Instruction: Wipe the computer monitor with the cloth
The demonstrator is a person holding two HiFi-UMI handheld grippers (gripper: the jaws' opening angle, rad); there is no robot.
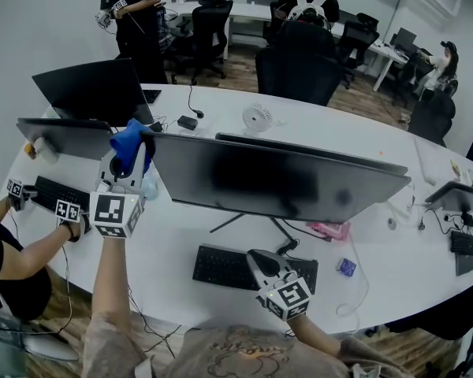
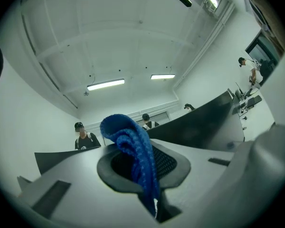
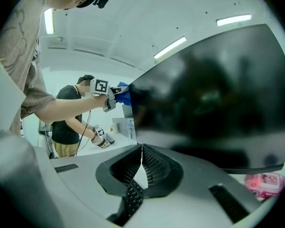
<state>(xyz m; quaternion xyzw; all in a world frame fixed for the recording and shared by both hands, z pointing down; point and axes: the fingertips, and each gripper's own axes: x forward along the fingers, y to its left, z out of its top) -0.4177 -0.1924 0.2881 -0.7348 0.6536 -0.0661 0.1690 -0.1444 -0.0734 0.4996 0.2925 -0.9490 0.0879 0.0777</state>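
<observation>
Left gripper point(image 1: 132, 164) is pinching the soft, probably limp blue knit cloth point(image 1: 129, 142) by a bunched fold at the wide black monitor's point(image 1: 276, 181) left edge; right gripper point(image 1: 258, 257) is hanging closed, empty.

cloth point(image 1: 131, 148) hides monitor point(image 1: 276, 181) top-left corner; right tool point(image 1: 258, 258) covers part of keyboard point(image 1: 218, 265); pink item point(image 1: 329, 230) too small to identify.

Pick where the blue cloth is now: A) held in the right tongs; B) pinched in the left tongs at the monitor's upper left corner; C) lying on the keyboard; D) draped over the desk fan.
B: the blue cloth sits pinched in the left tongs by the monitor corner; the right tongs are shut, empty.
</observation>
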